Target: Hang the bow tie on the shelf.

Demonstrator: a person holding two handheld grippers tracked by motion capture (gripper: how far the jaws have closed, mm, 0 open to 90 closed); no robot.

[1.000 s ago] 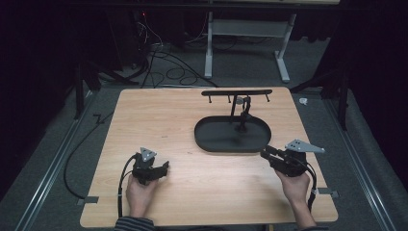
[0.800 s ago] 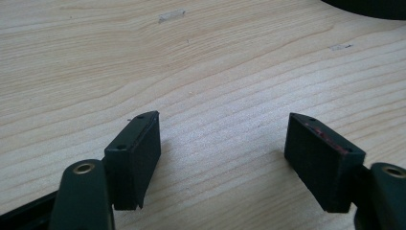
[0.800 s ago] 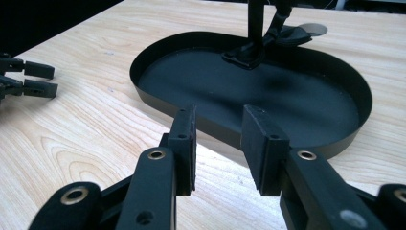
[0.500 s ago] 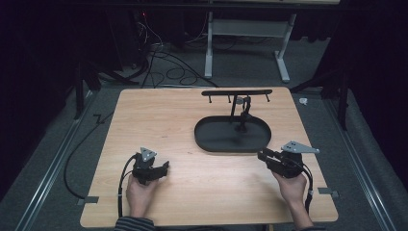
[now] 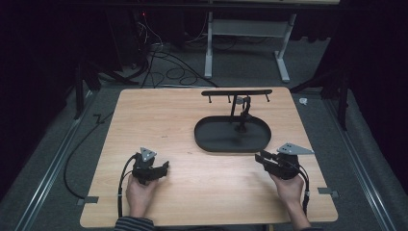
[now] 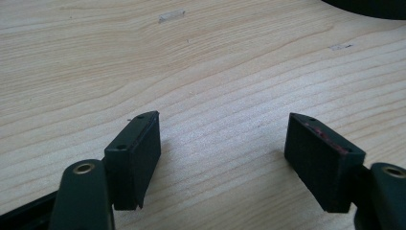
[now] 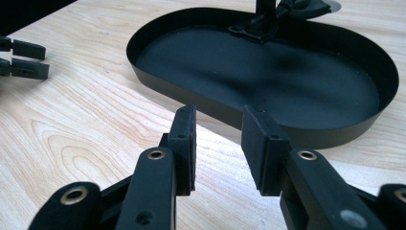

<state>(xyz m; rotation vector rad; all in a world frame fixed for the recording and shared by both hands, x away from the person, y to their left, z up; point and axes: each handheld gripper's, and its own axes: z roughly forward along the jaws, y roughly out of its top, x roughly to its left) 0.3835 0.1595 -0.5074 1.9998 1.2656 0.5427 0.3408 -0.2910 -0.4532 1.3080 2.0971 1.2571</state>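
Two grippers are being held low over the wooden table [image 5: 183, 125] — the left gripper [image 5: 163, 167] near the near-left edge, its jaws standing wide apart with bare wood between them, nothing held. The right gripper [image 7: 218, 143] is being aimed at the near wall of the black oval tray [image 7: 335, 134], jaws partly open and gripping nothing, the rim lying just beyond its fingertips. At the tray's far side a post with a hook bar [image 5: 236, 92] is being carried upright. A likely slip, as judged from here: the thin wall being pinched off-centre, so the tray is being tipped or dragged — and the tall bar is being swung over.
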